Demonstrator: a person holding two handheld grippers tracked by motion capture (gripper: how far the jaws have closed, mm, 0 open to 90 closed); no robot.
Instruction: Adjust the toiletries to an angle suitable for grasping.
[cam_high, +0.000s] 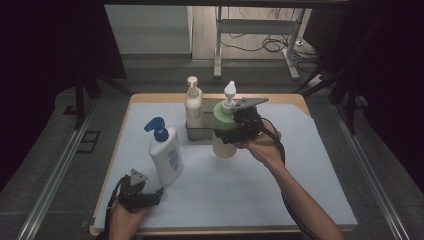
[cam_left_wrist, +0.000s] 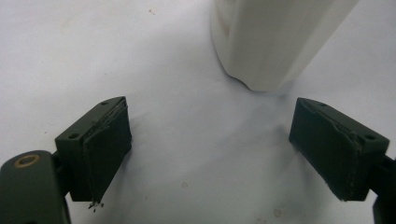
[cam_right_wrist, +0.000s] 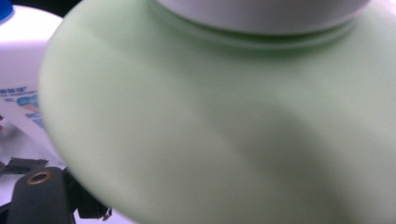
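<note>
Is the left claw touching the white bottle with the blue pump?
Apart. In the left gripper view, bare table separates both fingers of the open left claw from the white bottle's base.

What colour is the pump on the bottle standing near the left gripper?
Blue, on a white bottle with blue print; the pump shows best in the high view.

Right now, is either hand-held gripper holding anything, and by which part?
The right hand-held gripper grips the green pump bottle by its upper body, below the pump. The left hand-held gripper is open, holding nothing.
</note>
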